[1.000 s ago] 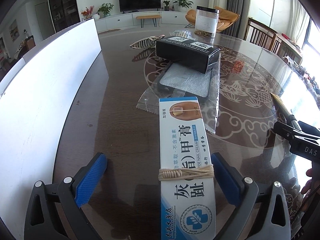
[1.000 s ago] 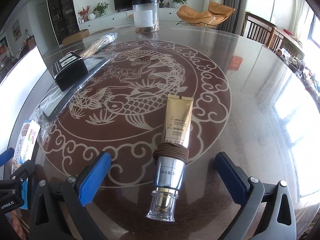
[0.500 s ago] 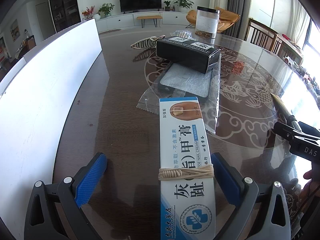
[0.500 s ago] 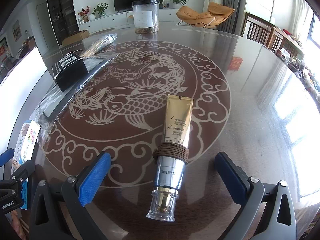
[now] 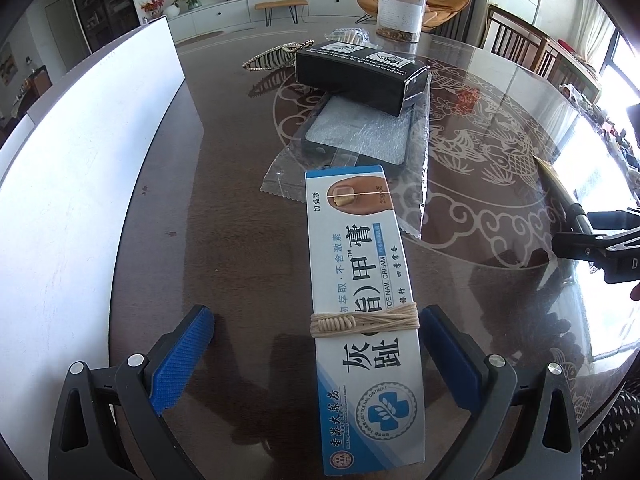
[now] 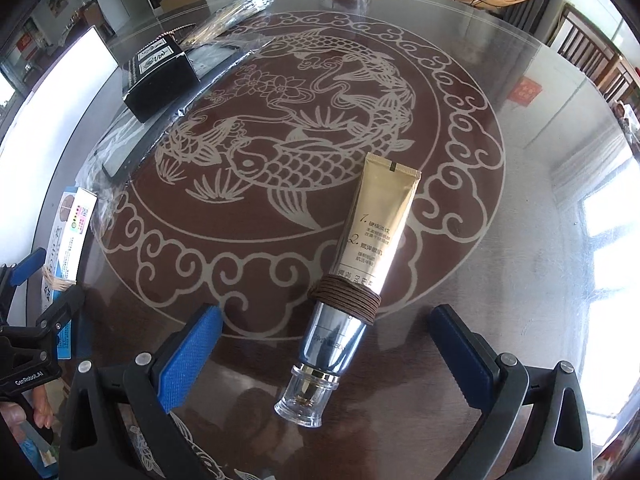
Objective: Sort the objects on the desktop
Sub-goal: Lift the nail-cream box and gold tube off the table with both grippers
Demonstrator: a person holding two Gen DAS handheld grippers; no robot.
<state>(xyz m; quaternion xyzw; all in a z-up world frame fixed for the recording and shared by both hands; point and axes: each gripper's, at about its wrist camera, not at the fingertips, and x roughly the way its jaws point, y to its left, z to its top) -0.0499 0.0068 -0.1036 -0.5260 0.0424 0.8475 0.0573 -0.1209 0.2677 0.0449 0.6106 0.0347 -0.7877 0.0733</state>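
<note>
Both grippers stand spread wide with nothing clamped — the left gripper (image 5: 316, 354) straddles the near end of the white and blue nail-cream box (image 5: 362, 312), its right pad (image 5: 454, 356) just beside the box edge at 3 o'clock and its left pad (image 5: 182, 362) well apart at 9 o'clock; the right gripper (image 6: 326, 354) straddles the capped end of the gold cream tube (image 6: 370, 252), which lies flat between the pads, pointing toward 1 o'clock. My worry starts at the pads: the box sits off-centre, so a squeeze would likely have one pad touch first and shove the box sideways across the slick glass table top (image 6: 520, 280) before the other arrives. The twine band (image 5: 364, 320) round the box and the brown cord (image 6: 344, 300) wound on the tube are both near the grip line; a pad landing half on cord could give an uneven, slipping hold. The tube's rounded silver neck and clear cap (image 6: 306, 404) may roll or squirt out under pressure. Farther off at 12 o'clock, the box's far end is touching or overlapping the clear plastic bag (image 5: 360, 140) holding a dark case, with a black box (image 5: 360, 76) resting on top — dragging the nail-cream box forward could snag that bag. At 9 o'clock a white board (image 5: 80, 184) limits room on that side.
</note>
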